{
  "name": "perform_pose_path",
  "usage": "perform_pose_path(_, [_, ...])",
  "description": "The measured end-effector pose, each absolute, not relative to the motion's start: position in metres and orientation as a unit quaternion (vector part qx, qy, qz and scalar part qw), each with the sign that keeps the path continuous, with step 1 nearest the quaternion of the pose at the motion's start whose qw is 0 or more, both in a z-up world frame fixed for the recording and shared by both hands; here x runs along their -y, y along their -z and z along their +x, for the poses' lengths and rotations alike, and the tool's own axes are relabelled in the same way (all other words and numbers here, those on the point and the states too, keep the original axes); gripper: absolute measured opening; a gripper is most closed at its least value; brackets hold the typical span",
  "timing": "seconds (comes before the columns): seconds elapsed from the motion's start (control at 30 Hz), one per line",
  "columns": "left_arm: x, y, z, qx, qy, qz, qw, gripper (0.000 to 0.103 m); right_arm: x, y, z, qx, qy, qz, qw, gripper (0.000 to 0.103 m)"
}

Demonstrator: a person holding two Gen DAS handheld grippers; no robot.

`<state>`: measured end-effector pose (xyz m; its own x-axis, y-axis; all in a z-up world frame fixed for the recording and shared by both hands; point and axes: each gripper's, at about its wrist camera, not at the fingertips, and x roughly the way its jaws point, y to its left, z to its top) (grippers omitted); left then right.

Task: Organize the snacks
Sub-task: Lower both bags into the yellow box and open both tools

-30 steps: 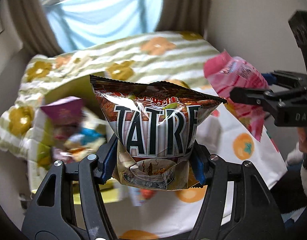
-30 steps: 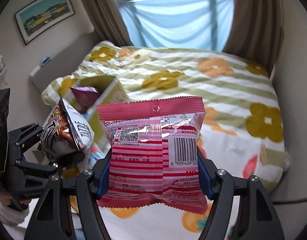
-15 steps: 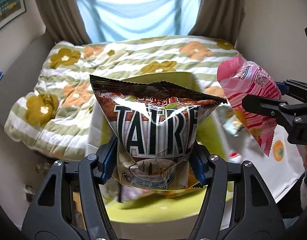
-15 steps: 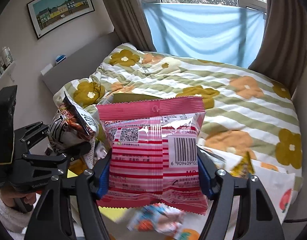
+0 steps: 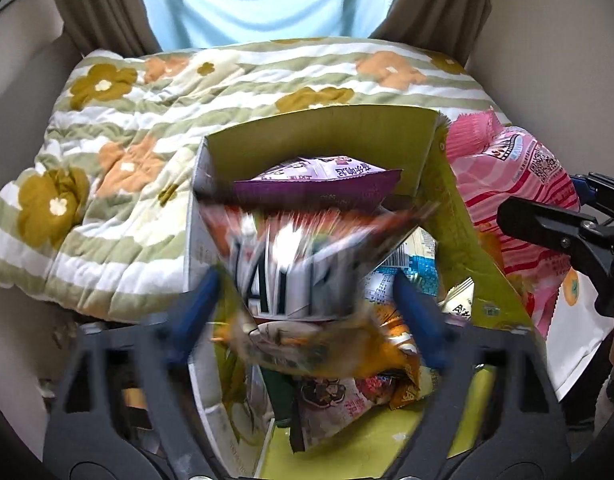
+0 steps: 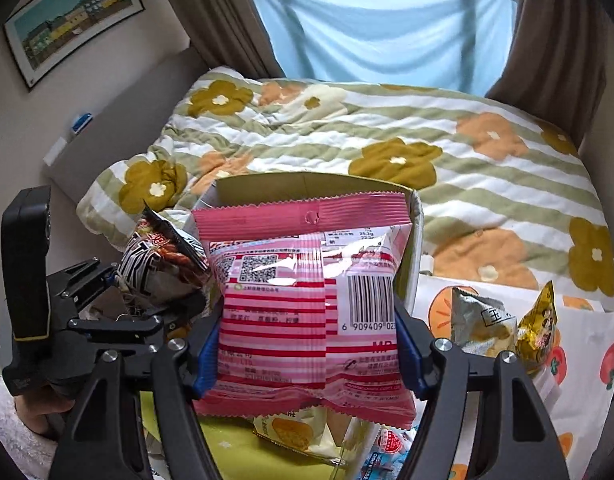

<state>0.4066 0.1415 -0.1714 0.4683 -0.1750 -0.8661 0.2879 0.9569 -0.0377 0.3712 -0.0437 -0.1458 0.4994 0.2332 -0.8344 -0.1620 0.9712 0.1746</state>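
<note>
Your left gripper (image 5: pixel 303 300) jaws are opening, blurred black-and-white chip bag (image 5: pixel 295 276) between them but off the pads, over the yellow-green box (image 5: pixel 319 136) of snacks; your right gripper (image 6: pixel 307 344) clamps the pink striped packet (image 6: pixel 303 304) just above that box, beside the floral quilt (image 6: pixel 467 168)

The left gripper (image 5: pixel 303 292) is opening over the green box (image 5: pixel 327 136), and the blurred chip bag (image 5: pixel 299 272) is sitting between its blue pads (image 5: pixel 195 312), clear of them. A purple packet (image 5: pixel 319 188) is lying in the box. At right, the right gripper (image 5: pixel 563 236) is holding a pink packet (image 5: pixel 507 184) beside the box, above the flowered quilt (image 5: pixel 127 160).
</note>
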Motion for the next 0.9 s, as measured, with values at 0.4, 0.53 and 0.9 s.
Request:
perform_pose_path(0.4, [-0.161, 0.163, 0.382, -0.501, 0.113, 0.022, 0.858, 0.103, 0.029, 0.155, 0.393, -0.499, -0.124, 0.033, 0.857, 0.067])
perform_pose_path(0.53, [-0.164, 0.164, 0.386, -0.501, 0.108, 0.020, 0.858, 0.103, 0.027, 0.157, 0.408, -0.496, -0.124, 0.038, 0.859, 0.067])
perform_pose_path(0.9, [-0.161, 0.172, 0.386, -0.506, 0.101, 0.030, 0.856, 0.103, 0.038, 0.160, 0.423, -0.470, -0.113, 0.074, 0.872, 0.103])
